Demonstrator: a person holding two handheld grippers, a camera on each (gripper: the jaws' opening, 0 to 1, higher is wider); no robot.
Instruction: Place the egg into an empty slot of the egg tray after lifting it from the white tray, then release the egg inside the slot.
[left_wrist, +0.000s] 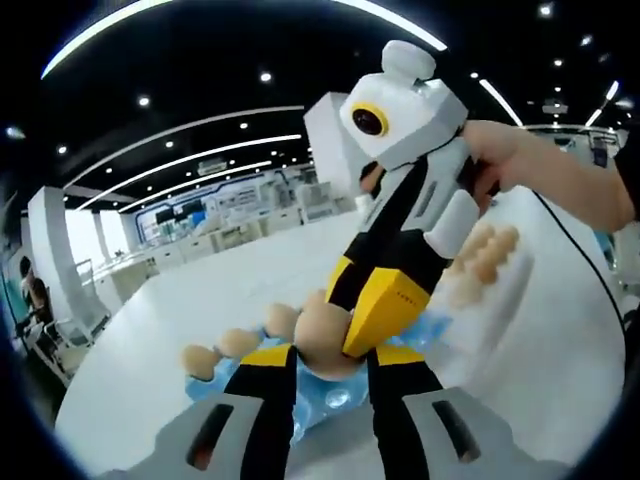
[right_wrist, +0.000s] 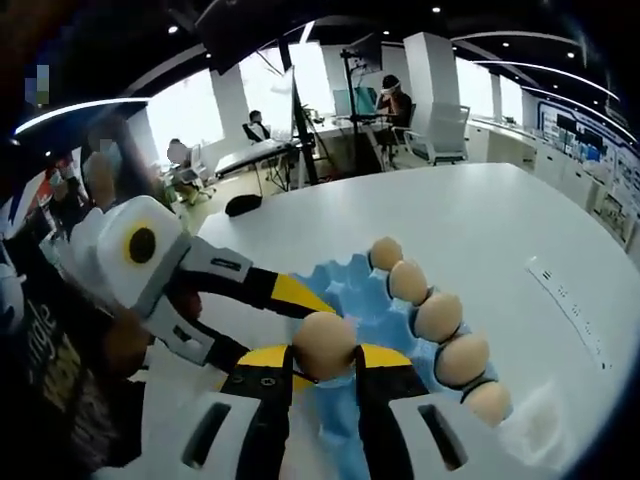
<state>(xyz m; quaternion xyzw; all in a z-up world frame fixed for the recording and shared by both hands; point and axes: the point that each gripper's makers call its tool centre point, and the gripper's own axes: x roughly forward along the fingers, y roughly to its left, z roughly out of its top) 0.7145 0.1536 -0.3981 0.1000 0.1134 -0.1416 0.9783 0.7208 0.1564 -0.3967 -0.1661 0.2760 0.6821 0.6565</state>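
My right gripper (right_wrist: 325, 362) is shut on a tan egg (right_wrist: 325, 343) and holds it just above the blue egg tray (right_wrist: 350, 292). Several eggs (right_wrist: 438, 315) fill the row of slots along the tray's right side. In the left gripper view the same egg (left_wrist: 315, 330) hangs over the blue tray (left_wrist: 330, 400), with the right gripper (left_wrist: 342, 322) reaching down from above. My left gripper (left_wrist: 330, 362) is open, its jaws standing wide on either side of the egg. A white tray (left_wrist: 505, 300) with more eggs (left_wrist: 490, 250) lies to the right.
Everything sits on a large white table (right_wrist: 480, 220). A person's hand (left_wrist: 500, 155) holds the right gripper, and a black cable (left_wrist: 590, 280) trails over the table. A flat white strip (right_wrist: 568, 300) lies on the right. People sit at desks (right_wrist: 260, 150) behind.
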